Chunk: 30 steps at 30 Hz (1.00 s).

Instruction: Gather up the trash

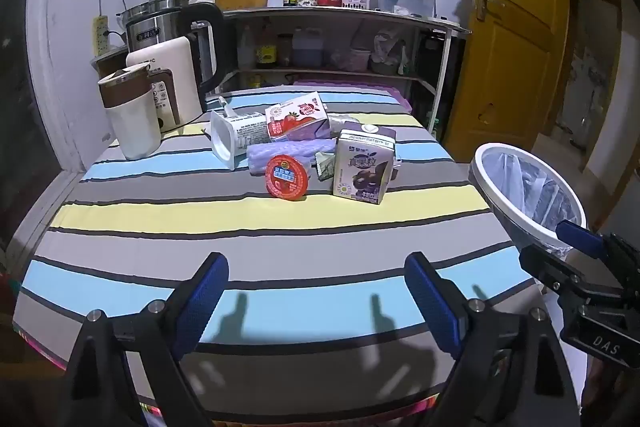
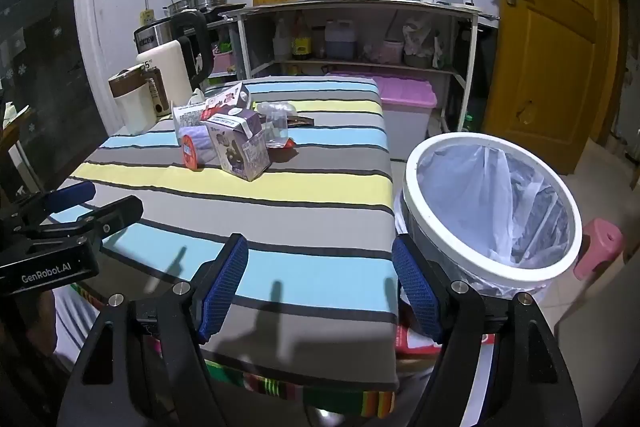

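Haven't picked anything up yet. My left gripper (image 1: 316, 301) and right gripper (image 2: 320, 285) both hang over the near end of the striped table (image 1: 280, 205), jaws spread wide, nothing in either. Trash sits in a clump toward the far end of the table: purple carton (image 1: 362, 167), red cup (image 1: 287, 182) just left of it, strawberry carton (image 1: 298, 121) and white tub (image 1: 236, 139) behind. Bin (image 2: 492, 219) w/ liner stands off the table's right edge, looks empty. Next, I reckon: reach fwd, close on the purple carton, swing it over to the bin.
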Motion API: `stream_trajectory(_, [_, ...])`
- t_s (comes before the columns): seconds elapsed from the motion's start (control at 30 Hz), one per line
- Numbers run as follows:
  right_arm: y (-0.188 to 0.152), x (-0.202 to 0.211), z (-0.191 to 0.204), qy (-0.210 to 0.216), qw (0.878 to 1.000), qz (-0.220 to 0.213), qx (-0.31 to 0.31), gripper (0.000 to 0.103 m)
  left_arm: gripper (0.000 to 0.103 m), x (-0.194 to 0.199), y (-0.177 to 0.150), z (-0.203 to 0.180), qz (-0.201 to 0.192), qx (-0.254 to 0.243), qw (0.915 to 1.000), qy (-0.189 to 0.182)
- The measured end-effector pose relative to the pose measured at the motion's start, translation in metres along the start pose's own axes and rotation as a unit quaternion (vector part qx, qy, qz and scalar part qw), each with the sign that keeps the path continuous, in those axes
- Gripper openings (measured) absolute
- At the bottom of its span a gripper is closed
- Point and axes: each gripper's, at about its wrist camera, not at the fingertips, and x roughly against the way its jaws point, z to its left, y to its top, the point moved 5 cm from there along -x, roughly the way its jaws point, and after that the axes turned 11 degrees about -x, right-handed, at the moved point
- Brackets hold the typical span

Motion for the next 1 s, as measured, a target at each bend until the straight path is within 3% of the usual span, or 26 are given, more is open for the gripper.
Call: stream_trajectory(1.0, [0.001,0.001,0.004,-0.004,1.000,-0.003,0.007,0.075,0.090,0.007,0.000,0.000,-0.013,-0.002,0.9999,0.002])
